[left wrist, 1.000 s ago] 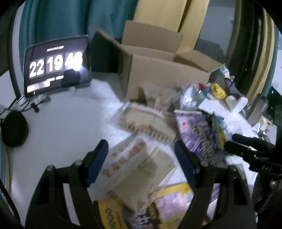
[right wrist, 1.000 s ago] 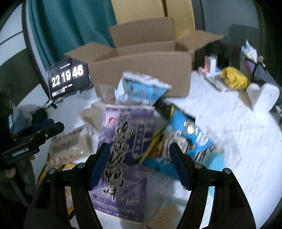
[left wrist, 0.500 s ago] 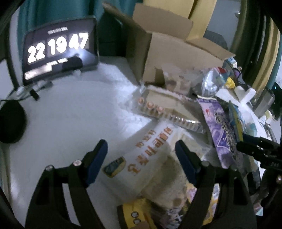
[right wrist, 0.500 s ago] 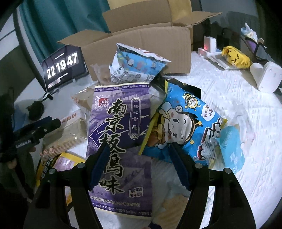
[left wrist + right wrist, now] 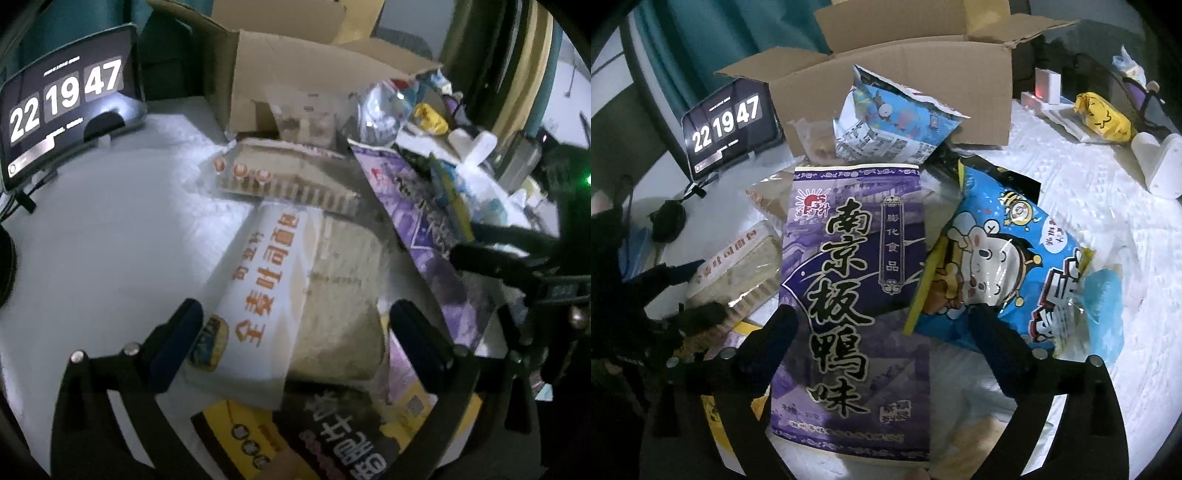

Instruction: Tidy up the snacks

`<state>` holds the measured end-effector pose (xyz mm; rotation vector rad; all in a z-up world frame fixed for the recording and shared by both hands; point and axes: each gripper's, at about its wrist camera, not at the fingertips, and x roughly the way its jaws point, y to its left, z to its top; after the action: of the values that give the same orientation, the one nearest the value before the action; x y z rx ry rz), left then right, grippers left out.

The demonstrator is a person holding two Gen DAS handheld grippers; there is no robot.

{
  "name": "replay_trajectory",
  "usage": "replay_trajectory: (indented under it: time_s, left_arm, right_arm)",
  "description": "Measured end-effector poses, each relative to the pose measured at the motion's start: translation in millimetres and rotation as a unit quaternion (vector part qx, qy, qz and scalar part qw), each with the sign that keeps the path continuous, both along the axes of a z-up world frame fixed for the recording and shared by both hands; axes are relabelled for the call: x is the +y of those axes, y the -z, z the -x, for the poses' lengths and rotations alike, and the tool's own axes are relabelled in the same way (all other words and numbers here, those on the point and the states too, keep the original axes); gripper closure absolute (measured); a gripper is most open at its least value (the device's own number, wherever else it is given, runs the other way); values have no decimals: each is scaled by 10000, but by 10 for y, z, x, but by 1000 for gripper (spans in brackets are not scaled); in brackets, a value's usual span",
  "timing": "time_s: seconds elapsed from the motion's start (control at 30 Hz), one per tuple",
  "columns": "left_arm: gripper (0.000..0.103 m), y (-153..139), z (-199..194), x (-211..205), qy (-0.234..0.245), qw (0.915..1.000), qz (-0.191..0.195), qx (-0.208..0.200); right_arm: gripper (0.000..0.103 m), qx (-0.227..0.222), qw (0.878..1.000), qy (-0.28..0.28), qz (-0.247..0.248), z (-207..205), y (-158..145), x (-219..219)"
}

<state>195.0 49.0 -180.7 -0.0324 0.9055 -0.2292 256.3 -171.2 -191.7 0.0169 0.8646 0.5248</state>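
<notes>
A heap of snack packs lies on a white cloth before an open cardboard box (image 5: 295, 85) (image 5: 897, 77). My left gripper (image 5: 295, 325) is open, its fingers on either side of a white and tan bread pack (image 5: 295, 288) with orange writing. My right gripper (image 5: 882, 325) is open over a purple snack bag (image 5: 853, 295). A blue cartoon bag (image 5: 1008, 266) lies to the right of the purple bag, and a torn blue bag (image 5: 894, 125) leans on the box. A clear biscuit tray (image 5: 288, 177) and a yellow and black pack (image 5: 325, 432) also lie in the heap.
A tablet clock (image 5: 62, 96) (image 5: 727, 125) stands at the left with cables and a black round object (image 5: 666, 221). A yellow plush toy (image 5: 1104, 118) and a white object (image 5: 1160, 162) lie at the right.
Both grippers have moved forward and down toward the heap. The bread pack now sits between the left fingers; the purple bag fills the space between the right fingers.
</notes>
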Motion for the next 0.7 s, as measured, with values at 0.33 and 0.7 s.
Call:
replay_trajectory:
  time_s: [0.33,0.7]
  left_arm:
    - [2,105,-102,-231,165,9976,-630,228]
    - [19,58,-37,-130,57,9993,-373,9]
  right_arm:
    - [1,-70,9990,-46,448,6,35,265]
    - [10,-288,9930,-191,1129,39,114,503]
